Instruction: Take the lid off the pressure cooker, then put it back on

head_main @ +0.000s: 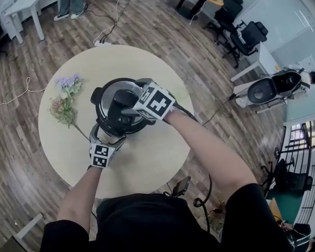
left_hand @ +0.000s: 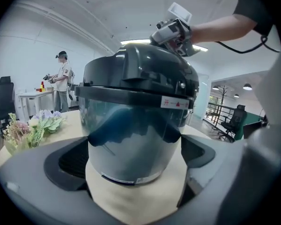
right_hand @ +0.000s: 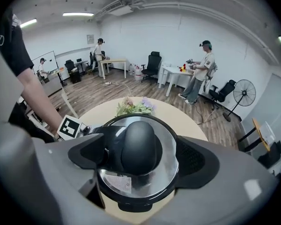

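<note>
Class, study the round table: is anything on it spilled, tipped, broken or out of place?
Nothing stands out: the pressure cooker stands upright, lid on, and flowers lie beside it on the table.

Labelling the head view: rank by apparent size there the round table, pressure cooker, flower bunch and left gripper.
round table
pressure cooker
flower bunch and left gripper: look alike, and the gripper is nearer the camera, so unranked.

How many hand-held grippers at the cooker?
2: left hand-held gripper, open, at the near side of the pressure cooker; right hand-held gripper, open, over its lid knob.
</note>
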`<state>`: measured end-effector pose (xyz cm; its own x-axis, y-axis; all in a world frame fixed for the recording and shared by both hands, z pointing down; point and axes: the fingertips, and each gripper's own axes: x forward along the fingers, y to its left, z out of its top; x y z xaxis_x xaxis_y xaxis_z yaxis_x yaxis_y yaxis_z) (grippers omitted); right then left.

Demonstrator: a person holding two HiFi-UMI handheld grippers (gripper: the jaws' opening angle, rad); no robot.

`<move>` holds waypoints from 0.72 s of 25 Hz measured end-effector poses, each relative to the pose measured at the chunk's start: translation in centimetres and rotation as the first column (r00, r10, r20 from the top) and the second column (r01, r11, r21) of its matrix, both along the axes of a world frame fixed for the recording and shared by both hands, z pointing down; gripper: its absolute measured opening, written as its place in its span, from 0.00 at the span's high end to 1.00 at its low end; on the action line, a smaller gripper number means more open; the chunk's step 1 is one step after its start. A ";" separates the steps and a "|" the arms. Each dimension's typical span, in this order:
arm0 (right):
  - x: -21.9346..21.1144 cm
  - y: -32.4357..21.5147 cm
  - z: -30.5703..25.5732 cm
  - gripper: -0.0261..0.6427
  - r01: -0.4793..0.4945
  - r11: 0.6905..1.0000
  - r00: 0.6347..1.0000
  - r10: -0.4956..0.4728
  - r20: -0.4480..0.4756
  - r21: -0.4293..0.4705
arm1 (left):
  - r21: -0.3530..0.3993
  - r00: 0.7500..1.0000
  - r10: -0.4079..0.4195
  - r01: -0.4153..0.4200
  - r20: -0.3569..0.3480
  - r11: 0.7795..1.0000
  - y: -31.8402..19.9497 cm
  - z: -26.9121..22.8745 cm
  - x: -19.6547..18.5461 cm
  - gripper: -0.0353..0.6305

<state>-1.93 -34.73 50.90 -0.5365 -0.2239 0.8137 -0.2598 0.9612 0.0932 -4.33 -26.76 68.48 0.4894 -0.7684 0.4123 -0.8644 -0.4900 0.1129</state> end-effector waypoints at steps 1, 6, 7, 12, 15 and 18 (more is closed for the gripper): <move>-0.2 -0.2 0.5 0.24 0.012 1.000 1.000 -0.012 -0.026 -0.015 | 0.000 1.000 0.001 -0.001 -0.001 1.000 0.0 0.0 0.0 0.06; -1.0 -0.5 2.4 0.29 0.046 0.995 0.990 -0.057 -0.132 -0.086 | -0.002 1.000 0.002 -0.002 0.007 1.000 -0.1 0.2 0.0 0.06; -1.1 -0.5 2.7 0.31 0.051 0.994 0.986 -0.066 -0.151 -0.101 | -0.002 1.000 0.001 -0.001 0.007 1.000 -0.2 0.3 0.0 0.06; -1.3 -0.5 4.0 0.48 0.082 0.990 0.964 -0.109 -0.241 -0.117 | -0.011 1.000 0.001 -0.001 0.013 1.000 -0.3 0.3 0.0 0.06; -1.3 -0.4 4.3 0.49 0.076 0.986 0.958 -0.115 -0.264 -0.151 | -0.027 1.000 0.004 -0.003 0.016 1.000 -0.1 0.5 -0.1 0.06; -1.3 -0.5 4.4 0.50 0.071 0.984 0.954 -0.116 -0.276 -0.165 | -0.021 1.000 0.004 -0.003 0.011 1.000 -0.2 0.2 0.0 0.06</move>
<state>-3.25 -35.21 55.27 -0.2911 -0.0463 0.9556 -0.1522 0.9884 0.0015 -4.31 -26.98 68.66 0.4875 -0.7577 0.4339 -0.8639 -0.4905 0.1140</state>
